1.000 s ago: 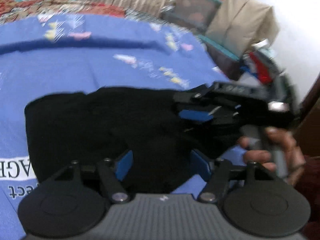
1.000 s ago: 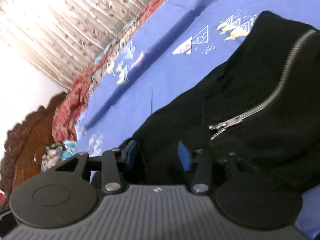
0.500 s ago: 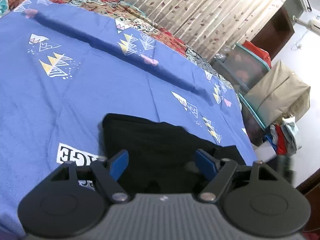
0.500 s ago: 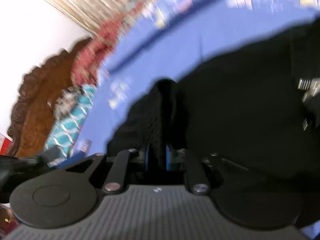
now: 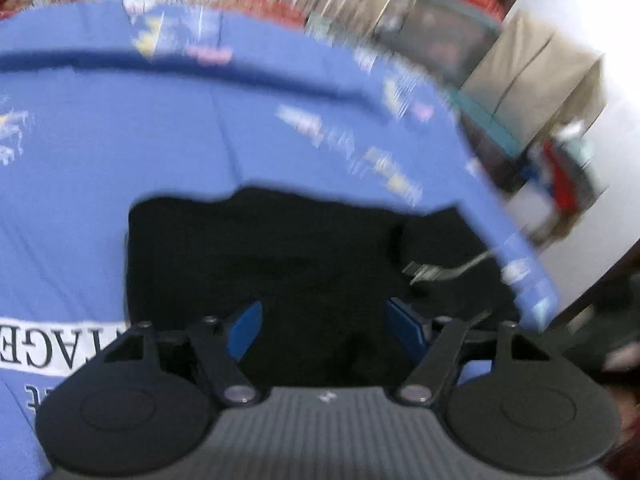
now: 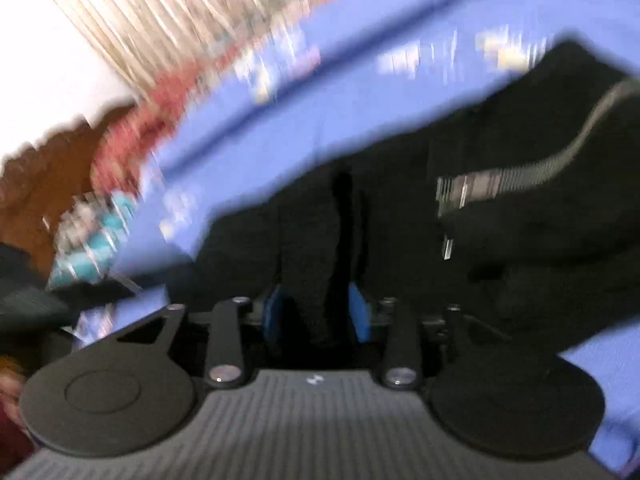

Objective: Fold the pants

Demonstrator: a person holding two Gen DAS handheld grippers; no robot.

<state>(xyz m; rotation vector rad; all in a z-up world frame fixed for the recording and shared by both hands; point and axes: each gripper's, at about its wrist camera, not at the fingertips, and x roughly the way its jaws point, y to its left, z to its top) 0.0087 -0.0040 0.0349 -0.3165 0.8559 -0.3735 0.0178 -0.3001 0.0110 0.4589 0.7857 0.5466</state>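
The black pants (image 5: 280,256) lie folded into a compact block on the blue bedsheet (image 5: 120,140); a silver zipper (image 5: 432,270) shows at their right side. My left gripper (image 5: 324,330) hangs open just above the near edge of the pants, nothing between its blue pads. In the right wrist view, my right gripper (image 6: 316,314) has its blue pads partly apart with a ridge of the black pants (image 6: 400,200) standing between them; the zipper (image 6: 520,172) curves off to the right. Both views are motion-blurred.
The bedsheet (image 6: 360,80) carries printed white lettering (image 5: 48,346) at the near left. Striped curtains (image 6: 160,12) hang behind the bed. A carved wooden headboard (image 6: 40,184) is at the left. Boxes and bags (image 5: 532,72) stand beyond the bed's right edge.
My right gripper's pads, pinched tight on a pants fold half a second ago, now stand wider apart around it. The left gripper stayed open and swung its view over the pants.
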